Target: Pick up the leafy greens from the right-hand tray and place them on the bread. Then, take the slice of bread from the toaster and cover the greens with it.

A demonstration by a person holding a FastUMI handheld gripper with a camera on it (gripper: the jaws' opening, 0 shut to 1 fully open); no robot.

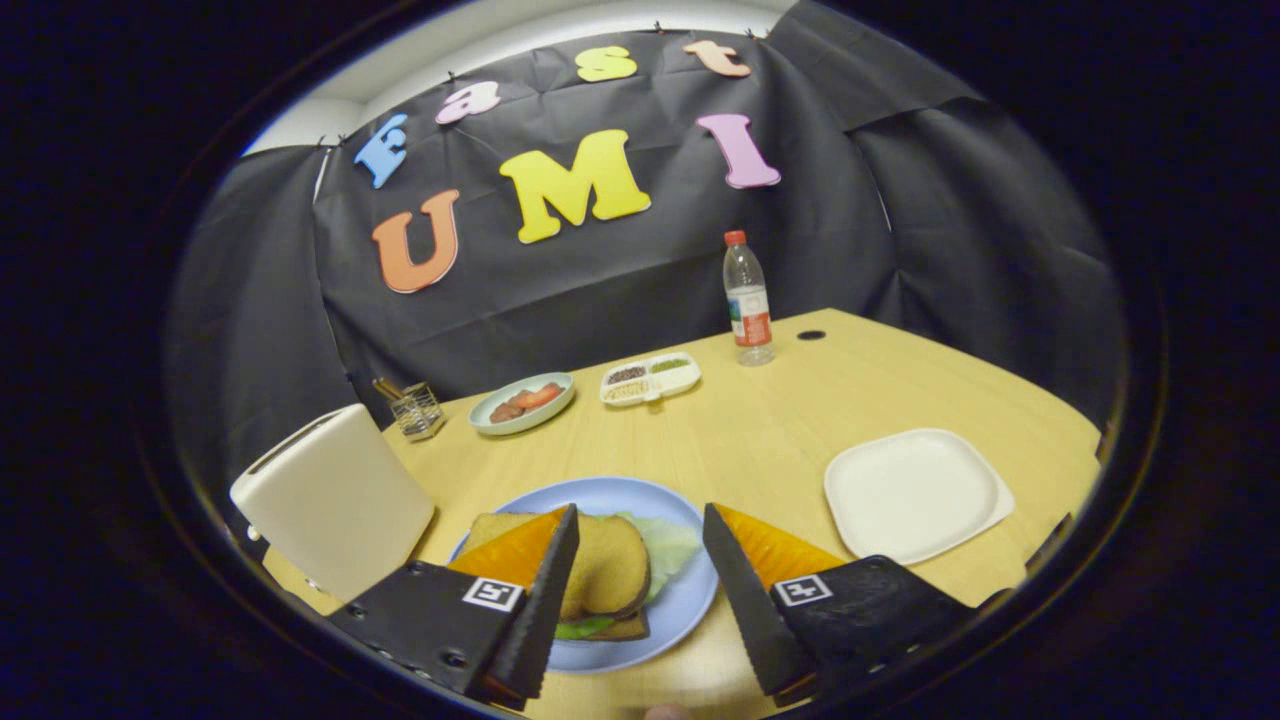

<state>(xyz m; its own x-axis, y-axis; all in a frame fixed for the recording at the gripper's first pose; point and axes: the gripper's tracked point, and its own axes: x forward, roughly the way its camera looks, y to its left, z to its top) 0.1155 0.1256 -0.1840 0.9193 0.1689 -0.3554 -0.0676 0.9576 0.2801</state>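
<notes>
- My gripper [640, 560] hangs with fingers spread wide, gripping nothing.
- Top bread slice [605, 565] sits on the leafy greens [665, 545] and lower bread on the blue plate [690, 600], between my fingers.
- White tray [915, 495] is bare.
- Risk: my left finger clips the skewed slice as I retreat, sliding it off.

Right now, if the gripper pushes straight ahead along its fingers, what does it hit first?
Most likely the sandwich on the blue plate: the gripper is open, its fingers standing either side of the top bread slice, with greens showing under it. Depth is unclear; it may pass above.
</notes>
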